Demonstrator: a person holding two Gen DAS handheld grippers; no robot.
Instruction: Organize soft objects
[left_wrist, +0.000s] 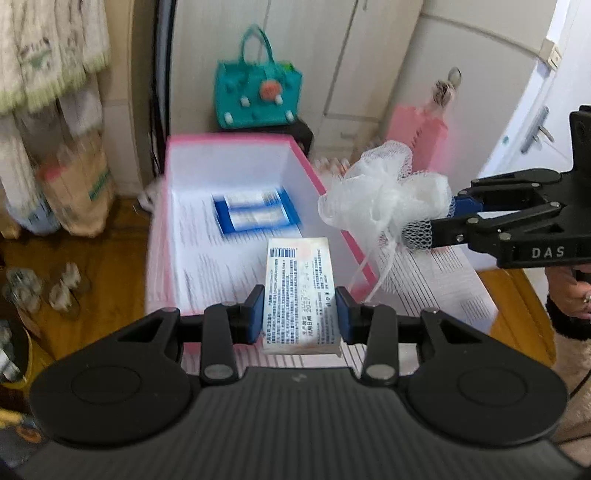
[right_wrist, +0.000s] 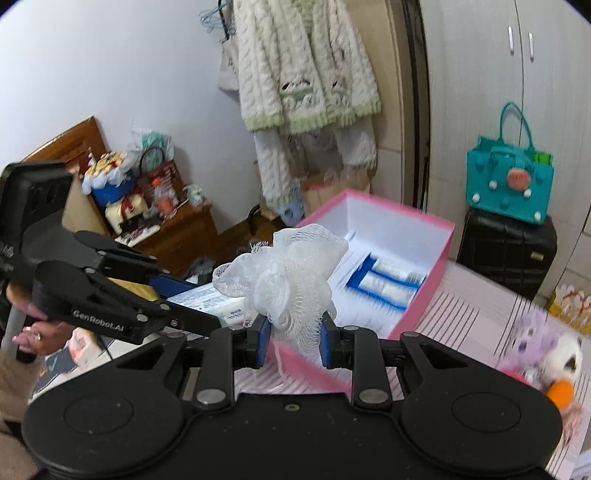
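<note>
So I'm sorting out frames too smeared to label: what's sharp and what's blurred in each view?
Left wrist view: the held pack and left tool are sharp, the pink box and its blue packet are streaked, and the walls bow from the fisheye. Right wrist view: the mesh puff and right tool are crisp, the plush toy at right is smeared.

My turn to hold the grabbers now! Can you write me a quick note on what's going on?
Left gripper: shut on a white tissue pack, held above the near end of the pink box.
Right gripper: shut on a white mesh bath puff, held in the air near the box.
Done: a blue pack already lies in the box.
Left: put the tissue pack and puff in. A plush toy still lies on the bed, to the right.
</note>
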